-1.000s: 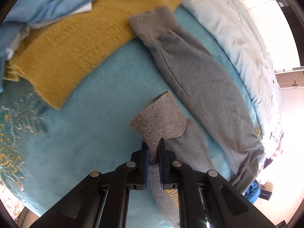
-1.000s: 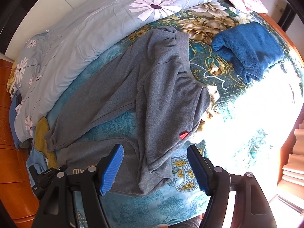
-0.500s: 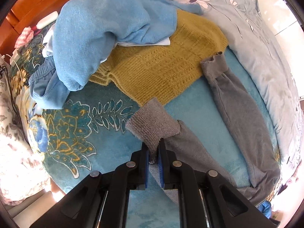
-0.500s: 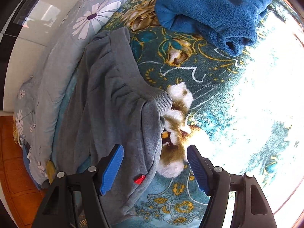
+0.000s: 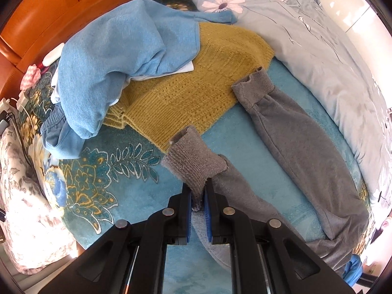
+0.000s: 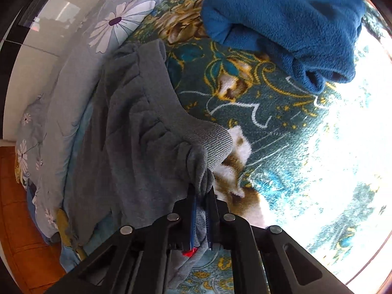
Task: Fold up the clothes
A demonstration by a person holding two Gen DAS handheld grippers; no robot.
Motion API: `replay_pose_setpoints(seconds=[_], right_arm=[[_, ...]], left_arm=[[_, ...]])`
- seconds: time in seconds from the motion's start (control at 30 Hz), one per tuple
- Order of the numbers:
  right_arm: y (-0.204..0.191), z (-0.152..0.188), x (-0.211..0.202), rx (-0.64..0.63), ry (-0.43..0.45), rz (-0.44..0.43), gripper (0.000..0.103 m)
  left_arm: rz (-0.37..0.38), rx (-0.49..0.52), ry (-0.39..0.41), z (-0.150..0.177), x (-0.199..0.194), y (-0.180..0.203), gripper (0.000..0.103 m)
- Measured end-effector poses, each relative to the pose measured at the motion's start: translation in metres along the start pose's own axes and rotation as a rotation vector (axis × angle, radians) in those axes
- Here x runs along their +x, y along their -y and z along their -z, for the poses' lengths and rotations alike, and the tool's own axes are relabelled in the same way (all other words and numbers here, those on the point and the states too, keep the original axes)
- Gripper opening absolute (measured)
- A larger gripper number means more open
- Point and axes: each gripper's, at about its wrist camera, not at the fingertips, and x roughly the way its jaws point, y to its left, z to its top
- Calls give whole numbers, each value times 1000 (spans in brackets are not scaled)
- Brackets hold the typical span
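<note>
Both grippers pinching grey trousers (image 5: 301, 147) on the teal floral blanket (image 5: 137, 196).

Open blanket w/ room to move lies just left of left gripper (image 5: 198, 197) and right of right gripper (image 6: 201, 202), where glare washes out detail. Grey floral duvet (image 5: 318, 49) borders trousers far right of left gripper; wood headboard (image 5: 49, 19) beyond. Ahead-left: light blue sweater (image 5: 117, 56) piled on mustard knit (image 5: 196, 90), which touches both leg cuffs. Dark blue fleece (image 6: 289, 24) ahead-right of right gripper, apart from the trousers. Left jaws pressed on near ribbed cuff (image 5: 193, 161); right jaws clamped on bunched waistband (image 6: 201, 171), red tag (image 6: 189, 252) betw. them.
</note>
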Motion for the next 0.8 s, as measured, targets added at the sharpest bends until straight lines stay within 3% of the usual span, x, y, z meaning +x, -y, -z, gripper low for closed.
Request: replay_pose_setpoints(seconds=[0.13, 0.23, 0.33, 0.5, 0.7, 0.8], right_arm=[[35, -4, -24, -18, 59, 156, 5], [73, -9, -10, 8, 8, 192, 5], [85, 0, 10, -15, -51, 243, 5], [90, 10, 21, 7, -66, 258, 5], [71, 6, 12, -43, -45, 255, 9], [64, 9, -1, -75, -31, 250, 19]], left_arm=[[8, 34, -20, 5, 8, 4, 10], [-7, 39, -49, 12, 24, 0, 10], [-66, 51, -78, 21, 41, -13, 10], [-93, 6, -153, 33, 72, -42, 11], [-71, 30, -189, 38, 87, -38, 14], [-46, 47, -206, 39, 85, -35, 31]])
